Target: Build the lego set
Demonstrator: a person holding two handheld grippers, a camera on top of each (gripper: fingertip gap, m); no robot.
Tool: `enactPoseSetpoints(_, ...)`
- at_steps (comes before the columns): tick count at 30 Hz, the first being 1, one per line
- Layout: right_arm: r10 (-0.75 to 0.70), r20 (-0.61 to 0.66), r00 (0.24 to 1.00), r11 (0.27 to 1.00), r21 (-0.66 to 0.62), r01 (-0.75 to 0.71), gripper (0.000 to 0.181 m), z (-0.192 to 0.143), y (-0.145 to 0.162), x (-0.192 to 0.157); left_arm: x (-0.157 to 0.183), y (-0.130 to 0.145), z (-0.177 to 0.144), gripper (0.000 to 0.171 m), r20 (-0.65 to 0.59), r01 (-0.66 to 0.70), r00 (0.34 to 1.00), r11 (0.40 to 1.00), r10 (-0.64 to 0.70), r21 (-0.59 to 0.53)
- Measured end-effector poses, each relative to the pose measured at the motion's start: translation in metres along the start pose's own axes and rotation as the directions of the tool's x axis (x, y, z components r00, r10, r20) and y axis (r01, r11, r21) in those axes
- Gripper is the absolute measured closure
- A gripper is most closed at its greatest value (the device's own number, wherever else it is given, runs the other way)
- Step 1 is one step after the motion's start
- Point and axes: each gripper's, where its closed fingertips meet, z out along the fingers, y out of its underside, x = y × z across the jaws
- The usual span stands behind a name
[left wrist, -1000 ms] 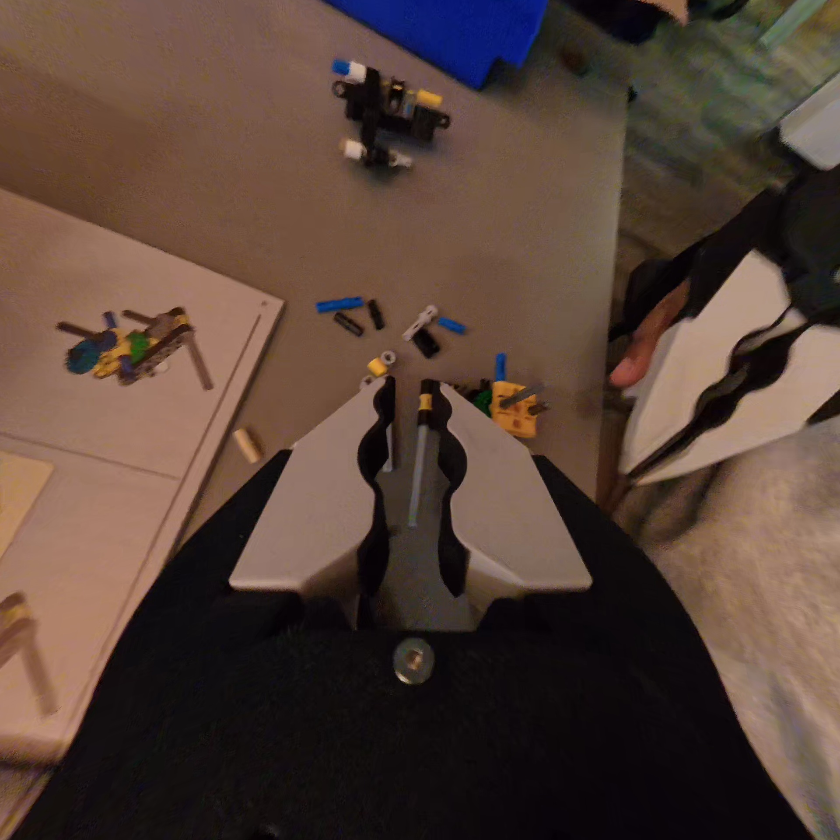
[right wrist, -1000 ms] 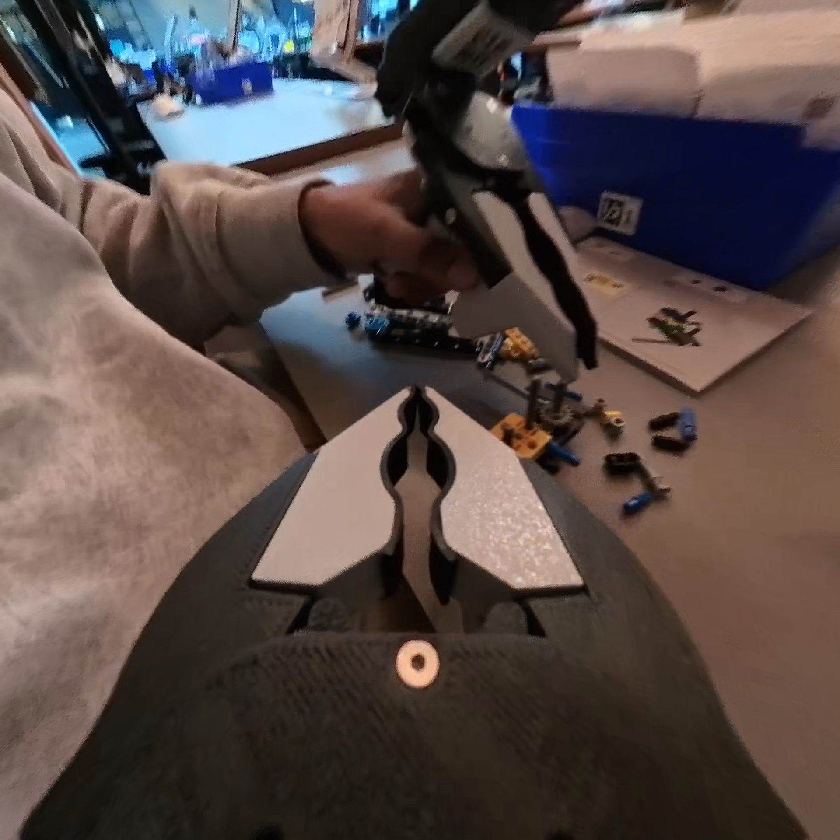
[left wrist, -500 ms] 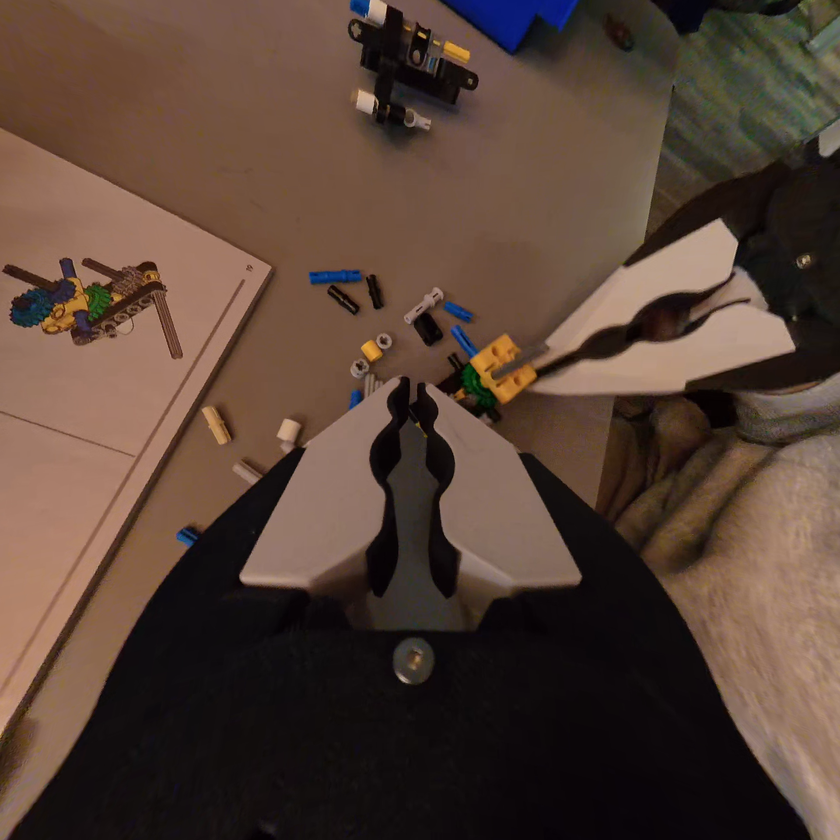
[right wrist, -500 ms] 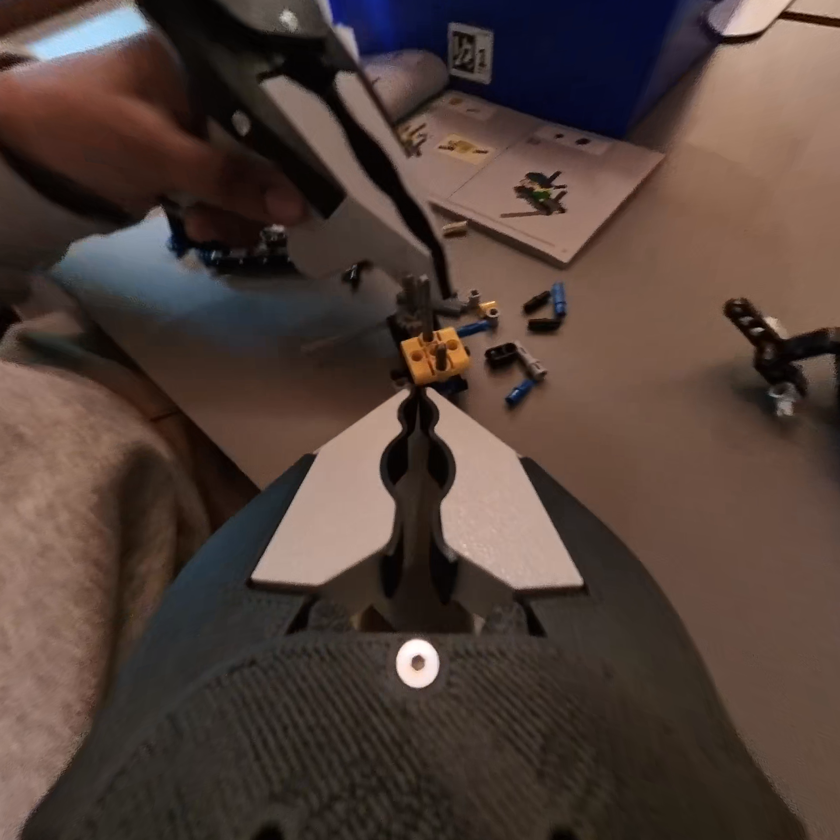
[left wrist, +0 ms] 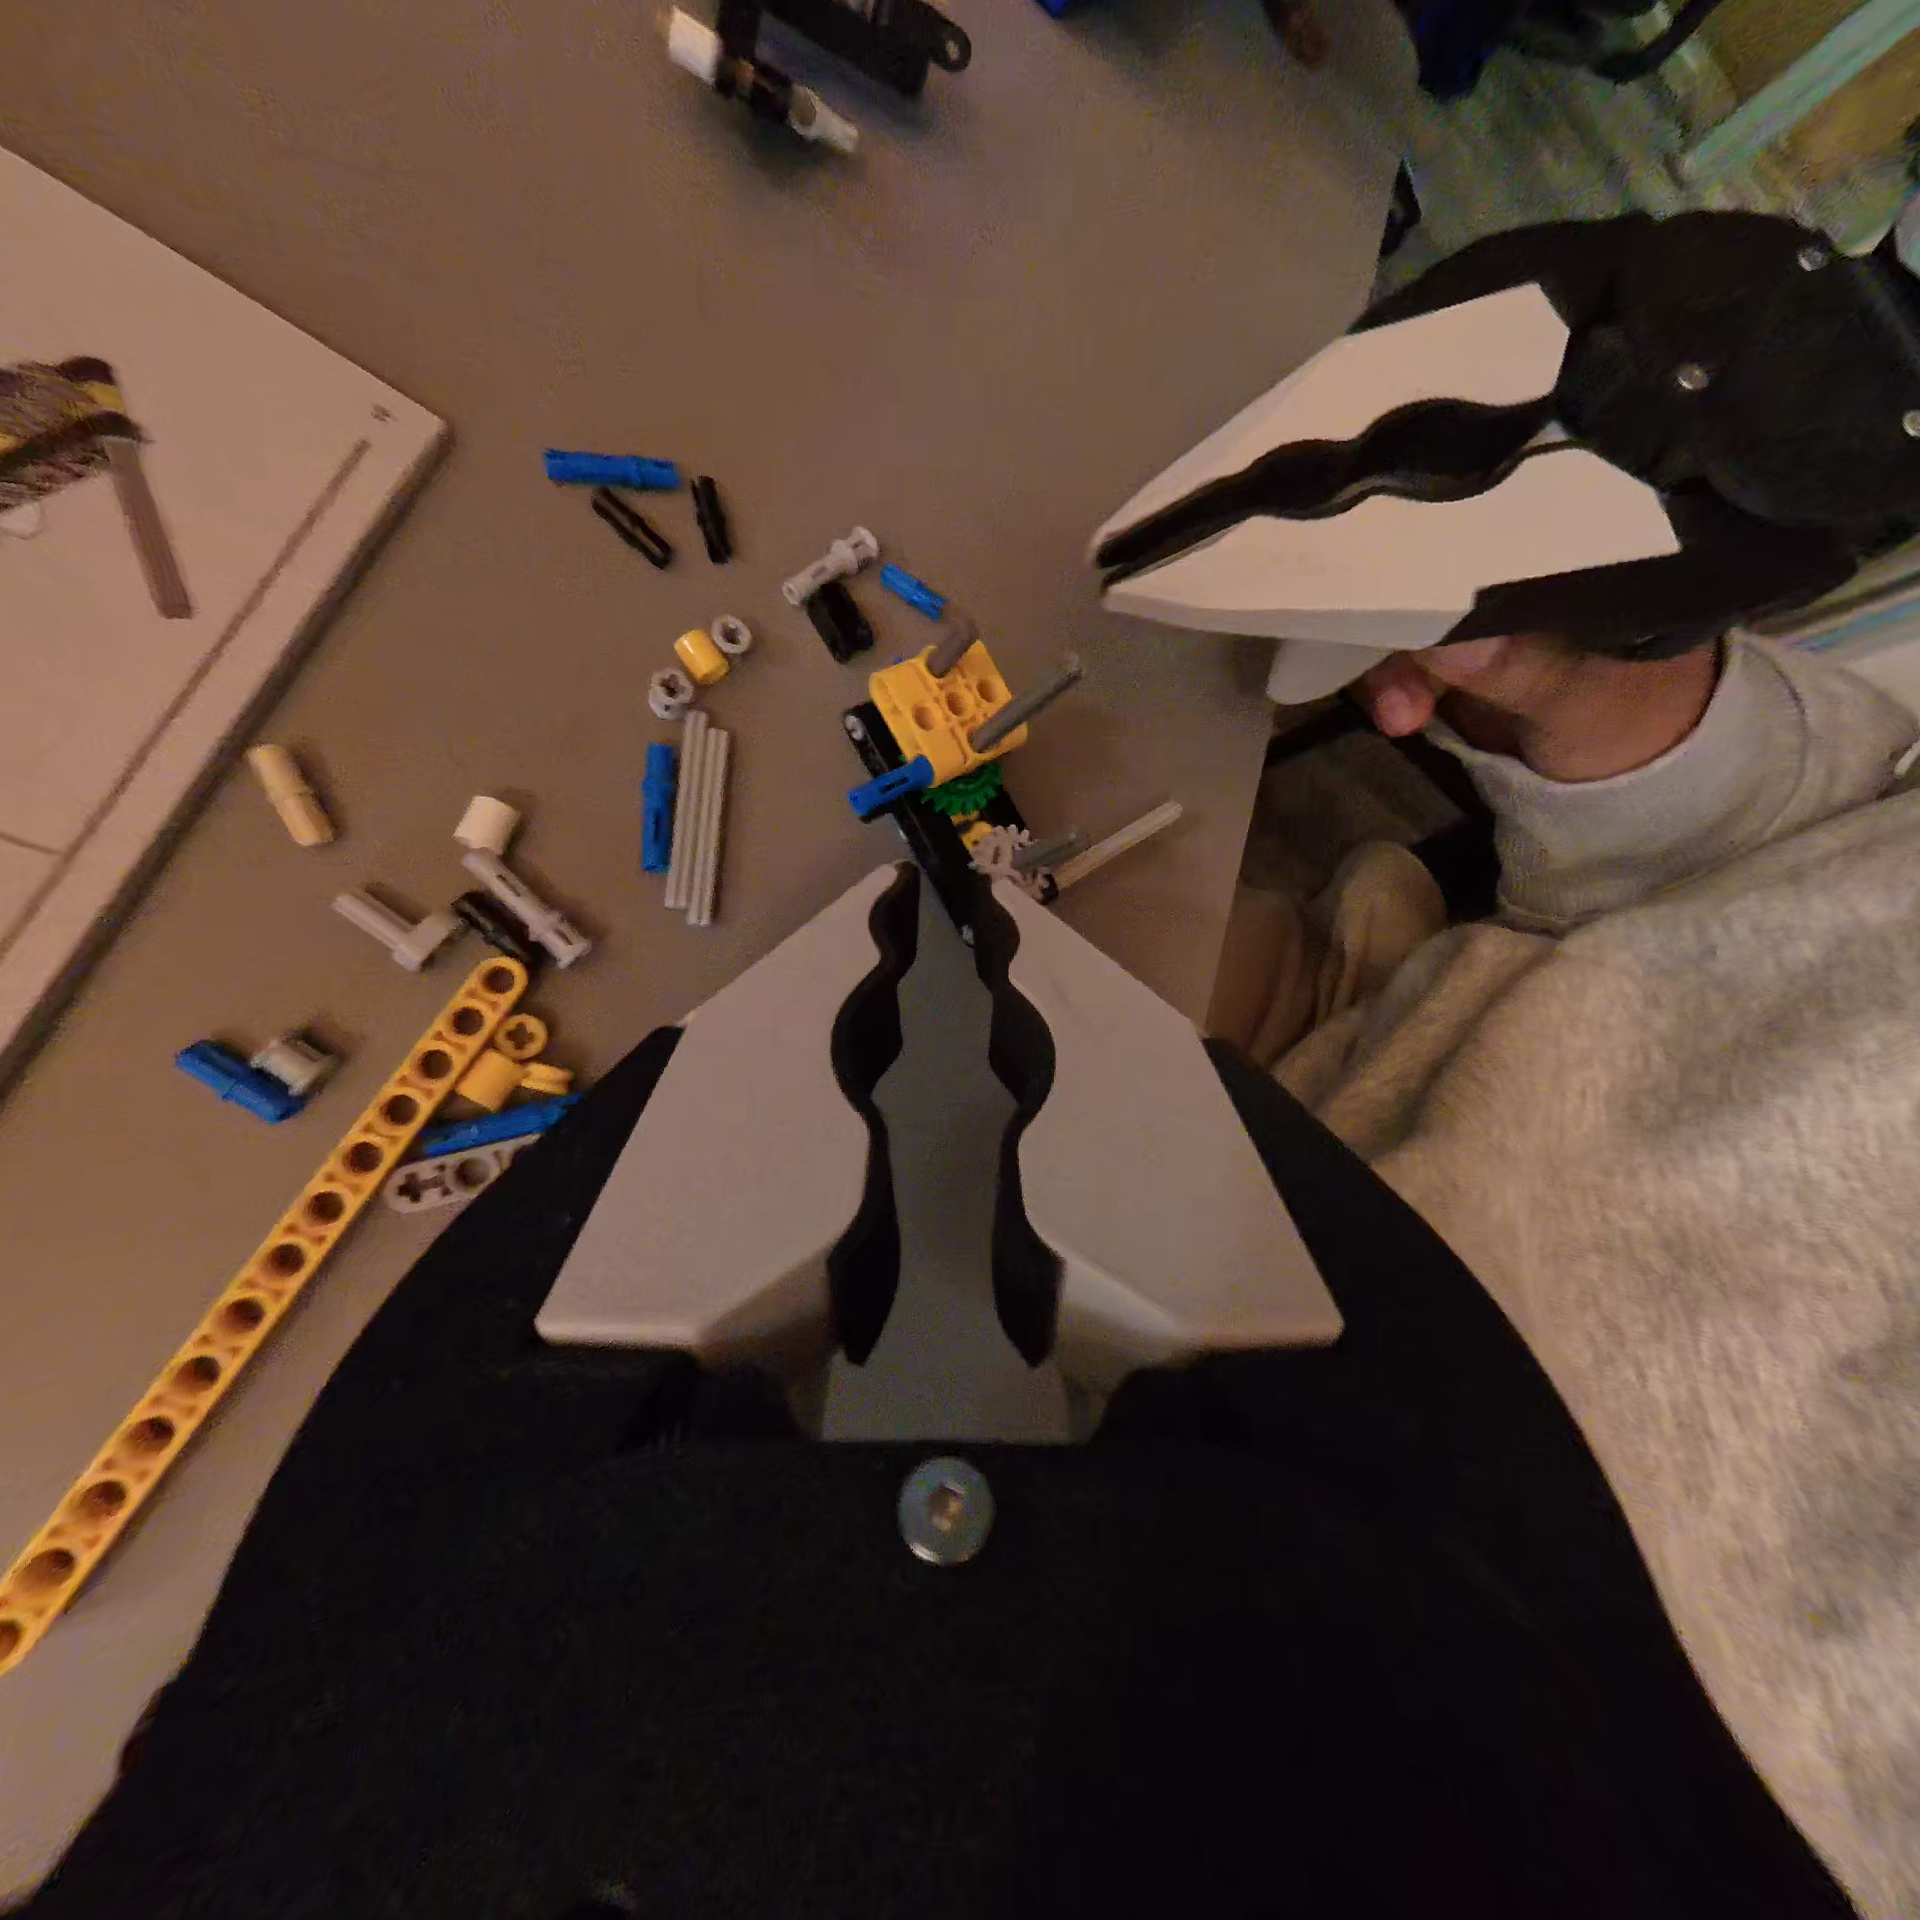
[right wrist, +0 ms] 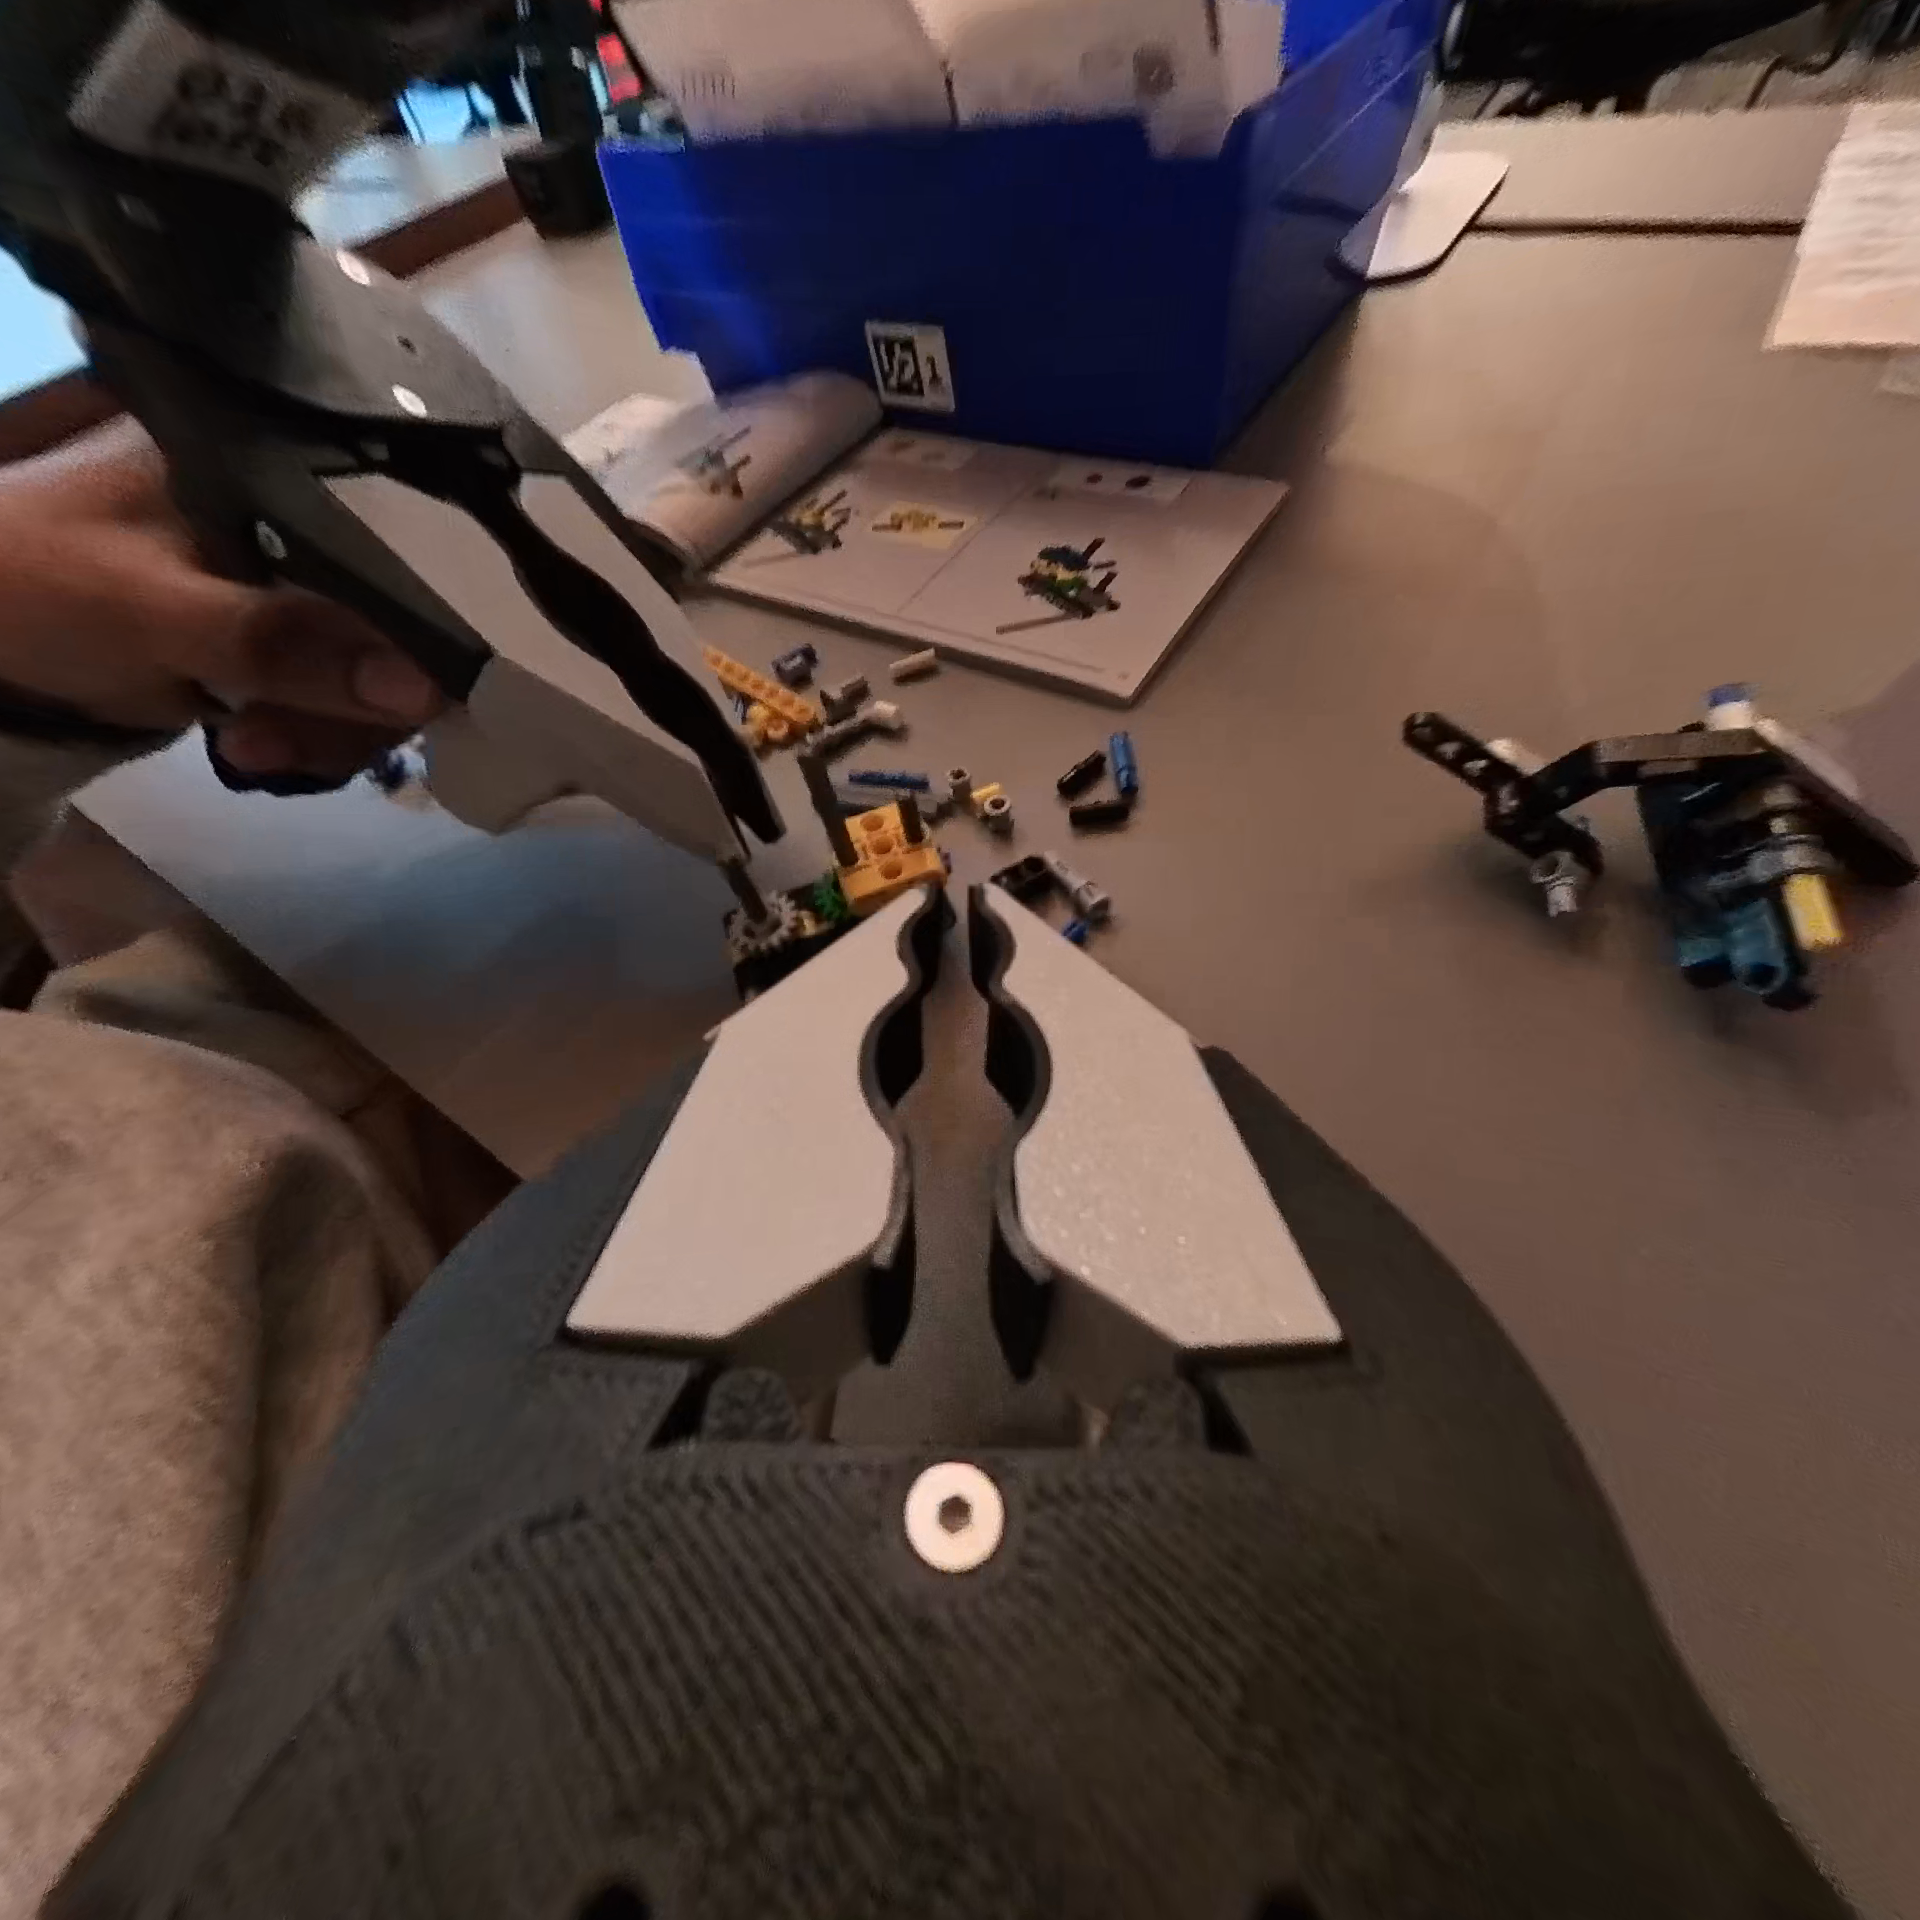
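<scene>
A small assembly sits at the table's near edge: a yellow block (left wrist: 940, 707) (right wrist: 883, 842), a green gear (left wrist: 956, 795), a grey gear (right wrist: 764, 920) and several grey axles on a black beam. My left gripper (left wrist: 951, 894) is right over it. In the right wrist view the left gripper (right wrist: 753, 826) looks shut on a short grey axle (right wrist: 736, 868) that stands in the grey gear. My right gripper (right wrist: 954, 896) hovers just right of the yellow block, jaws parted by a narrow gap and empty. It also shows in the left wrist view (left wrist: 1107, 556).
Loose pins, bushes and axles (left wrist: 696, 821) lie left of the assembly, with a long yellow beam (left wrist: 312, 1216). An open instruction booklet (right wrist: 987, 582) lies before a blue bin (right wrist: 1039, 260). A black sub-assembly (right wrist: 1662, 800) sits to the right. The table edge (left wrist: 1247, 831) is close. Across from one pair of fingers to the other is roughly 7 cm.
My left gripper came down over the assembly with the axle. My right gripper let go of the axle in the yellow block and drew back from it.
</scene>
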Motion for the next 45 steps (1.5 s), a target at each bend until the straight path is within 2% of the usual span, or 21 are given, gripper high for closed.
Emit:
enactPoseSetpoints(6, 0.048, 0.036, 0.998, 0.991, 0.126, -0.052, 0.177, -0.012, -0.02, 0.0, -0.038, -0.017, -0.013, 0.162, 0.154, 0.004, 0.988, 0.997, -0.017, 0.081)
enactPoseSetpoints(10, 0.042, 0.048, 0.998, 0.992, 0.118, -0.048, 0.177, -0.011, -0.018, -0.003, -0.056, -0.019, -0.007, 0.163, 0.237, -0.029, 0.971, 0.999, 0.02, 0.036)
enactPoseSetpoints(15, 0.041, 0.05, 0.998, 0.991, 0.124, -0.047, 0.177, -0.012, -0.019, -0.003, -0.059, -0.011, 0.002, 0.163, 0.235, -0.03, 0.971, 0.999, 0.035, -0.025)
enactPoseSetpoints(20, 0.049, 0.056, 0.997, 0.991, 0.123, -0.056, 0.177, -0.011, -0.019, -0.003, -0.056, -0.011, 0.002, 0.162, 0.215, -0.024, 0.976, 0.999, 0.028, -0.021)
enactPoseSetpoints(29, 0.052, 0.06, 0.997, 0.991, 0.122, -0.059, 0.177, -0.011, -0.018, -0.003, -0.061, -0.012, 0.006, 0.168, 0.249, -0.051, 0.967, 0.998, 0.06, -0.044)
enactPoseSetpoints(32, 0.047, 0.058, 0.997, 0.99, 0.127, -0.054, 0.177, -0.011, -0.019, -0.004, -0.059, -0.021, 0.001, 0.169, 0.254, -0.072, 0.965, 0.997, 0.067, 0.011)
enactPoseSetpoints(35, 0.018, 0.068, 0.998, 0.988, 0.15, -0.028, 0.174, -0.013, -0.024, -0.009, -0.041, -0.043, -0.014, 0.169, 0.148, -0.015, 0.989, 0.977, -0.017, 0.212)
enactPoseSetpoints(36, -0.007, 0.069, 0.998, 0.986, 0.166, -0.005, 0.173, -0.014, -0.027, -0.012, -0.029, -0.051, -0.02, 0.169, 0.047, 0.061, 0.996, 0.954, -0.078, 0.292)
enactPoseSetpoints(37, -0.042, 0.067, 0.997, 0.982, 0.186, 0.029, 0.172, -0.016, -0.031, -0.017, -0.009, -0.06, -0.029, 0.169, -0.117, 0.182, 0.982, 0.917, -0.15, 0.354)
enactPoseSetpoints(38, -0.086, 0.058, 0.995, 0.974, 0.213, 0.072, 0.168, -0.017, -0.036, -0.022, 0.015, -0.071, -0.041, 0.17, -0.316, 0.323, 0.927, 0.857, -0.201, 0.401)
enactPoseSetpoints(39, -0.133, 0.043, 0.99, 0.962, 0.247, 0.118, 0.166, -0.02, -0.042, -0.028, 0.033, -0.08, -0.053, 0.17, -0.485, 0.456, 0.843, 0.787, -0.233, 0.415)
enactPoseSetpoints(40, -0.179, 0.027, 0.983, 0.945, 0.283, 0.164, 0.164, -0.022, -0.049, -0.035, 0.045, -0.084, -0.06, 0.17, -0.593, 0.549, 0.766, 0.733, -0.25, 0.401)
enactPoseSetpoints(42, -0.25, -0.005, 0.968, 0.906, 0.351, 0.236, 0.157, -0.028, -0.061, -0.049, 0.057, -0.085, -0.062, 0.17, -0.677, 0.642, 0.685, 0.664, -0.271, 0.384)
enactPoseSetpoints(45, -0.304, -0.066, 0.951, 0.859, 0.413, 0.303, 0.154, -0.037, -0.071, -0.058, 0.068, -0.085, -0.058, 0.17, -0.746, 0.718, 0.599, 0.606, -0.289, 0.342)
